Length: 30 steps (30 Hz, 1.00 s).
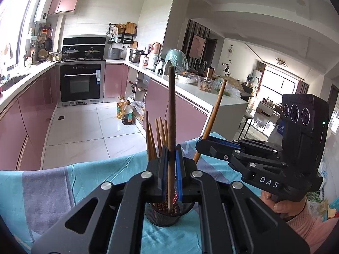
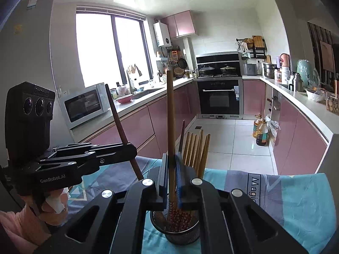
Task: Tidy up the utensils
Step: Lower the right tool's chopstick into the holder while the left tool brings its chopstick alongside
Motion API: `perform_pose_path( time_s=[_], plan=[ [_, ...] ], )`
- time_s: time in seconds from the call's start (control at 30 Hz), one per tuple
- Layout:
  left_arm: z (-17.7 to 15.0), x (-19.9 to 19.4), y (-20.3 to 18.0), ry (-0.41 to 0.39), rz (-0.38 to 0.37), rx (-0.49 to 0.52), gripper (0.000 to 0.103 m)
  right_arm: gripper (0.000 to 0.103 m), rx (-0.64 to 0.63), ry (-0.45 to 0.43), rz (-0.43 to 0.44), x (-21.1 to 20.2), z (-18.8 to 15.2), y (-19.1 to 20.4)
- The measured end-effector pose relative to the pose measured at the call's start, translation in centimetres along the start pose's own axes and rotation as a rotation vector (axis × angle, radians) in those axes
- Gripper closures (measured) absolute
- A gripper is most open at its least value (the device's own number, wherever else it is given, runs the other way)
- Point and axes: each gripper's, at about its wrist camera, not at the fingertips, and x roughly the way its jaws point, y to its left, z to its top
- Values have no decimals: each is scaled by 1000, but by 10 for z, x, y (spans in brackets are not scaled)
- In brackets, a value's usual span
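Pink cabinets [image 2: 135,127], white tile floor [image 1: 84,131], bright window [image 2: 110,48], black oven [image 2: 219,97].

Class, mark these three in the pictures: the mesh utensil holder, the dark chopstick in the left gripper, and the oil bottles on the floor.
mesh utensil holder [image 2: 182,232]: right wrist view, front wall.
dark chopstick [image 1: 171,105]: left wrist view, mid shaft.
oil bottles [image 1: 126,114]: left wrist view, the darker bottle's body.

The left gripper [image 1: 171,175] is clamped on a dark brown chopstick [image 1: 171,110] that stands nearly upright, its lower end inside a black mesh holder [image 1: 167,217] on a teal and grey cloth [image 1: 70,182]. More chopsticks [image 1: 156,135] fan out of the holder behind the jaws. To the right, the right gripper [image 1: 204,142], carried by a hand [image 1: 284,205], pinches a lighter chopstick [image 1: 214,111] tilted rightward.
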Motion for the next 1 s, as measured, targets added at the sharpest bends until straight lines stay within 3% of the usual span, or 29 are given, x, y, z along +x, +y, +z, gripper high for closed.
perform_pose_path(
  time_s=[1.0],
  plan=[
    [10, 22, 7, 46, -1, -1, 95, 97, 8, 45, 1, 17, -8, -9]
  ],
)
